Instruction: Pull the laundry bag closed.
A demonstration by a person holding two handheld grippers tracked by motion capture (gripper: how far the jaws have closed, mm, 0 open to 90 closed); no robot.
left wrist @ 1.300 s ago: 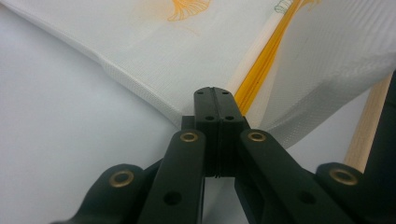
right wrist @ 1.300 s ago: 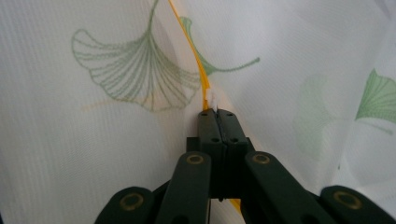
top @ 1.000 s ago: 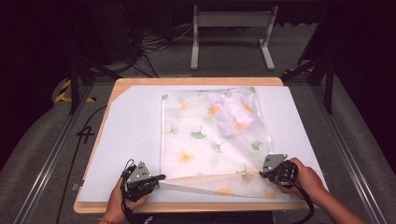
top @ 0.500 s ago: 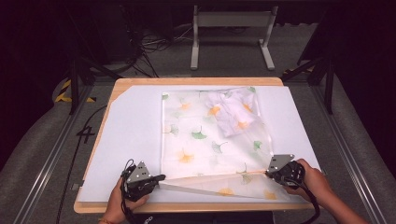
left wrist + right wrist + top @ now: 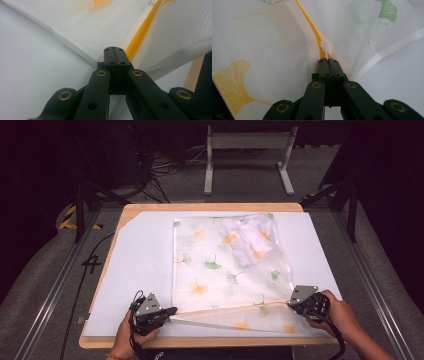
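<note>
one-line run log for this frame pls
left gripper: shut on mesh bag near-left corner | right gripper: shut on zipper end | zipper edge taut | white mat beneath

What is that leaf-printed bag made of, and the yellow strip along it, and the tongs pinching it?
The bag looks like thin, semi-sheer woven mesh fabric: a fine grid texture shows up close, and it drapes and creases. The yellow strip seems to be a plastic or nylon zipper, ribbed and slightly glossy. The left tongs and right tongs look like matte black moulded plastic with brass-coloured rivets, though coated metal is possible.
</note>
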